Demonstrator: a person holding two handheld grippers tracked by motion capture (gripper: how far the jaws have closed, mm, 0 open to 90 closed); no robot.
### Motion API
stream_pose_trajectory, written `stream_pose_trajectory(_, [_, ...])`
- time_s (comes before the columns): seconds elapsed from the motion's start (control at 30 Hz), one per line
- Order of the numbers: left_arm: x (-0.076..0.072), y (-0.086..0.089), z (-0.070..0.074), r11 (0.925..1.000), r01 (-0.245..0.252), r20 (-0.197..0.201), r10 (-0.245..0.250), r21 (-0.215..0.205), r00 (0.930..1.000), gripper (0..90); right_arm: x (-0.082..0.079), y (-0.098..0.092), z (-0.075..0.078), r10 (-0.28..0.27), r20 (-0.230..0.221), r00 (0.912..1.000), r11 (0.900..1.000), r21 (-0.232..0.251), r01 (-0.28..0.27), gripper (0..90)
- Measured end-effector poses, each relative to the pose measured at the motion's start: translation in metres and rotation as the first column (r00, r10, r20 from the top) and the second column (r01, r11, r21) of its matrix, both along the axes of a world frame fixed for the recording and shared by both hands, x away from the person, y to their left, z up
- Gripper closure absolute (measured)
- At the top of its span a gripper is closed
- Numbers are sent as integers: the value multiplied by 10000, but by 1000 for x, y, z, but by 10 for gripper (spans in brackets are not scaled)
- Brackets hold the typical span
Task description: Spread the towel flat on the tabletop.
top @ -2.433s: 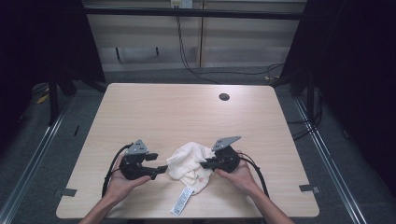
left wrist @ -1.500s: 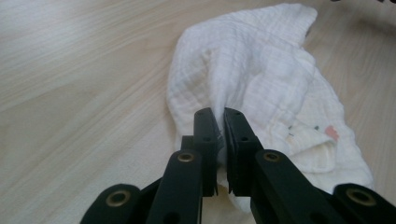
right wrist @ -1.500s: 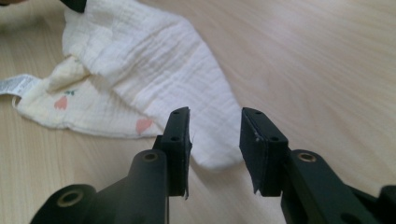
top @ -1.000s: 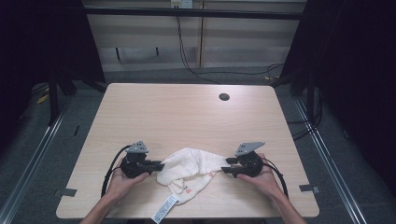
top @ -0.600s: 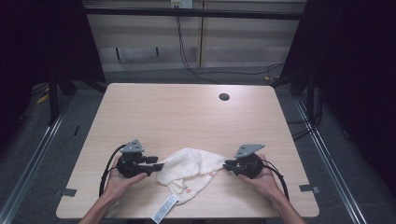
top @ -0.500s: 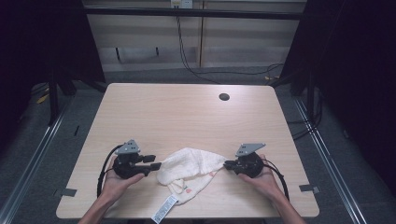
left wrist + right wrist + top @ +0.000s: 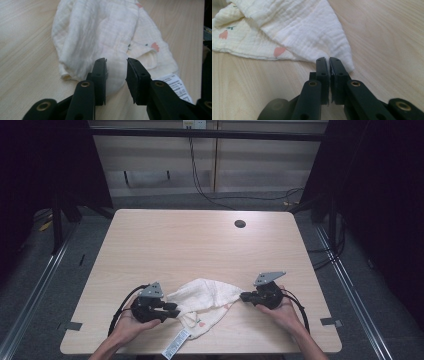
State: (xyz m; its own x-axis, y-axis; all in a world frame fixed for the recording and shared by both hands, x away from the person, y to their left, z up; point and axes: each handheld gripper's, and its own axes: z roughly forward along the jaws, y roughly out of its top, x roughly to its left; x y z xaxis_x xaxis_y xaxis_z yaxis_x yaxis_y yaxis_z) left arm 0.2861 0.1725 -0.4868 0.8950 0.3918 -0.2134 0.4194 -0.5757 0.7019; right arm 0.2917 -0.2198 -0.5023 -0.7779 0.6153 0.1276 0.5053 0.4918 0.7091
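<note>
- Surface (image 7: 200,245) of pale wood carries everything
- Cloth (image 7: 205,300), cream and crumpled, lies near the front edge between both claws
- Left claw (image 7: 116,75) has just been closing; its jaws stand apart around a fold without pressing it
- Right claw (image 7: 329,66) is pressed together, pinching the cloth's corner
- Label (image 7: 176,342) juts from the cloth toward the front edge
</note>
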Motion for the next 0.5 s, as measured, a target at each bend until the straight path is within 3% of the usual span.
stream_pose_trajectory(0.13, [3,-2,-6,9995,-6,-153,11,320,9999,584,-1,1,0,-12,96,10000,10000,-99,13,862])
stream_pose_trajectory(0.27, [1,-4,-8,9995,61,-83,-58,305,9999,547,-1,1,0,-20,84,10000,9999,-99,21,860])
stream_pose_trajectory(0.37, [-1,-7,-10,9993,-26,276,15,385,9996,568,-1,0,0,-11,49,10000,10000,-13,11,853])
stream_pose_trajectory(0.5, [0,-7,-10,9984,-190,490,164,538,9987,694,-1,1,0,-46,82,10000,10000,-40,46,854])
